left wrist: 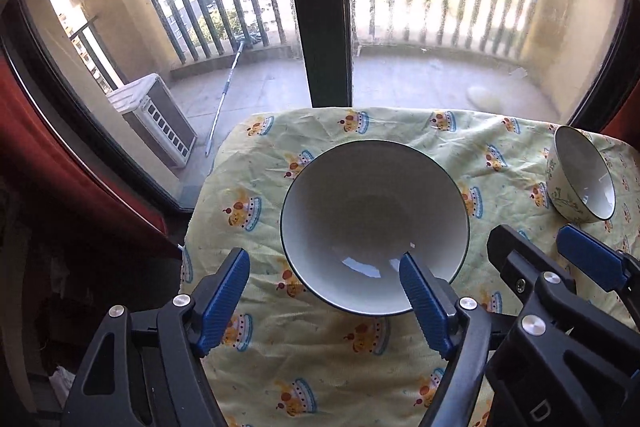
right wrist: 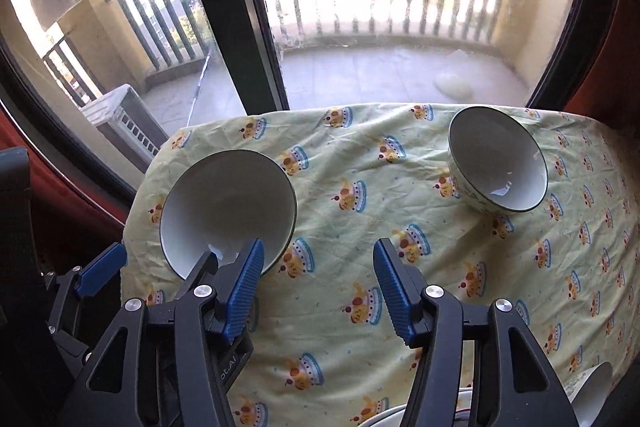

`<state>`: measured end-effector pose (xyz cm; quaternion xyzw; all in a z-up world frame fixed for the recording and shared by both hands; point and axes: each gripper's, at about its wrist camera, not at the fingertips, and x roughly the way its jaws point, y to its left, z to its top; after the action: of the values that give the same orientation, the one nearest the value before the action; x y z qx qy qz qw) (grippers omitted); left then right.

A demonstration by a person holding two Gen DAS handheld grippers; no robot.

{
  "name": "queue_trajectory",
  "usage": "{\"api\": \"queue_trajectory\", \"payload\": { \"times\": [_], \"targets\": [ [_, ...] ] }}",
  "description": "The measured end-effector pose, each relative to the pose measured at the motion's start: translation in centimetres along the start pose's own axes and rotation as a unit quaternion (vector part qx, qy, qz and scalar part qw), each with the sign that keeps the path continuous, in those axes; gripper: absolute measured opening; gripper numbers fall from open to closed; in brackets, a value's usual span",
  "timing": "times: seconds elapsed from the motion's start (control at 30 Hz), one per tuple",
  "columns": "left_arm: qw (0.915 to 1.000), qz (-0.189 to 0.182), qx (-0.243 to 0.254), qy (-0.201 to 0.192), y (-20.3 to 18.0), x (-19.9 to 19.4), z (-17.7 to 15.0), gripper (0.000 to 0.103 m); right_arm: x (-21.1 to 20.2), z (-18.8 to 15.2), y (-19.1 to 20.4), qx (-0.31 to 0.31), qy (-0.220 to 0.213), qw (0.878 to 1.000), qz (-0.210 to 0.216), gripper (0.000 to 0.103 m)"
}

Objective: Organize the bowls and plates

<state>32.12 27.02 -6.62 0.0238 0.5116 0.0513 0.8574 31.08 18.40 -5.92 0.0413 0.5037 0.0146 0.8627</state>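
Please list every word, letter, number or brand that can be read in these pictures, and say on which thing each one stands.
"D": a white letter on the black plastic body of the right gripper, low at the right of the left wrist view; any further letters are cut off.
"ot.AI": white letters on the black plastic body of the left gripper, in the right wrist view; the beginning is hidden.
Nothing else bears readable text.

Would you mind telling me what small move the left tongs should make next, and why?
Probably ease the left tongs down over the near rim of the white bowl: they stand open with one finger already over the rim, nothing gripped.
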Motion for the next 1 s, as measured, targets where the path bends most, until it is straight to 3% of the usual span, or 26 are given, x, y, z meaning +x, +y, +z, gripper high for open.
{"api": "queue_trajectory", "payload": {
  "times": [0.2,0.27,0.37,0.5,0.63,0.77,1.0],
  "targets": [
    [0.9998,0.01,0.001,0.015,0.7,3.4,1.8,0.075,3.2,1.8,0.8,0.006,0.011,1.0,0.001,0.051],
    [0.9998,0.005,-0.001,0.02,0.9,4.3,2.1,0.069,4.3,2.2,1.0,0.01,0.017,1.0,0.0,0.05],
    [0.9995,-0.002,-0.007,0.031,1.1,5.3,2.4,0.053,5.6,2.6,1.3,0.011,0.023,1.0,-0.001,0.05],
    [0.999,-0.006,-0.008,0.043,1.1,6.5,2.5,0.043,7.1,3.1,1.4,0.013,0.036,0.999,-0.001,0.043],
    [0.999,-0.001,-0.007,0.044,1.0,7.0,2.6,0.031,8.3,3.2,1.4,0.015,0.045,0.999,0.003,0.028],
    [0.9992,0.001,-0.01,0.04,1.3,6.9,2.6,0.026,9.0,3.3,1.4,0.017,0.05,0.998,0.018,0.018],
    [0.9988,-0.007,-0.003,0.049,1.2,6.8,2.5,0.026,8.8,3.3,1.7,0.012,0.056,0.998,0.009,0.017]
  ]
}}
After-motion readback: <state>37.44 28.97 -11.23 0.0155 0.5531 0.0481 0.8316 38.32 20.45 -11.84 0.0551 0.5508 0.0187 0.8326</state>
